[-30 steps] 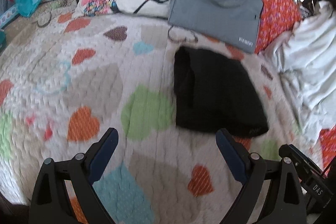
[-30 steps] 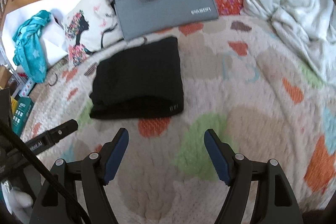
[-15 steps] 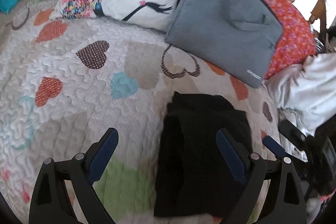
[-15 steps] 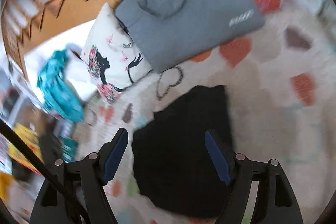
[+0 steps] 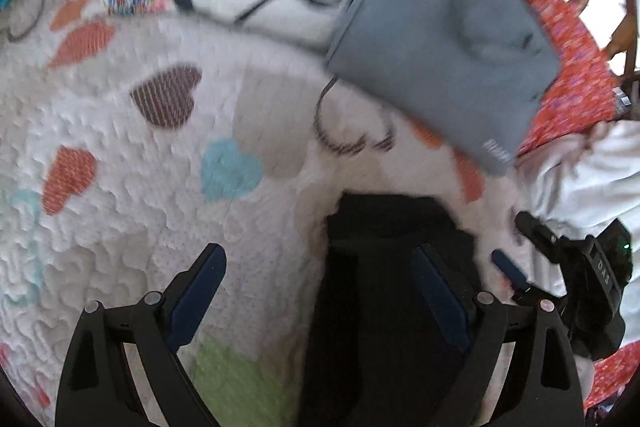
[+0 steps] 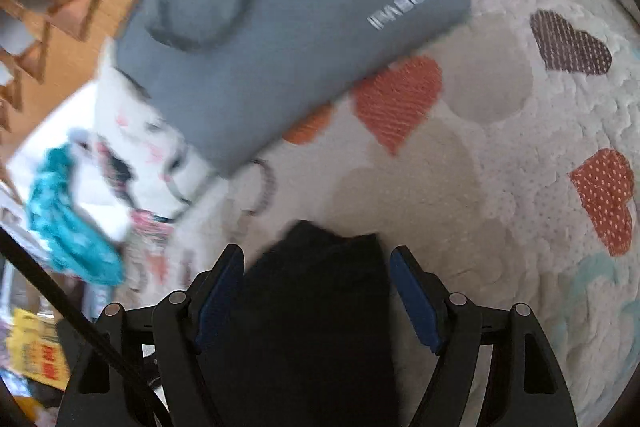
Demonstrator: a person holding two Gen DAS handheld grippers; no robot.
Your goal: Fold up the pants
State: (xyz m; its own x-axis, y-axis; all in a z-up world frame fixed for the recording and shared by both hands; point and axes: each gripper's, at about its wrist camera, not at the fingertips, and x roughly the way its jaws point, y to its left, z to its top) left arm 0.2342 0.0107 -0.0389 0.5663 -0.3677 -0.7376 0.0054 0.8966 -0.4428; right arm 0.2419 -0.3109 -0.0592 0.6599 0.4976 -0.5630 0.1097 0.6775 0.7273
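The left gripper (image 5: 316, 291) hung wide open, holding nothing, over the white heart-patterned quilt (image 5: 120, 147). The folded black pants (image 5: 392, 267) lay under its right finger; the right gripper (image 6: 316, 283) straddled them, spread, gripping nothing.

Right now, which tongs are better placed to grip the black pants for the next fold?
Right, probably. The right tongs stand open with the folded black pants centred between their fingers. The left tongs are open too, but mostly over the heart quilt, with the pants toward one finger.
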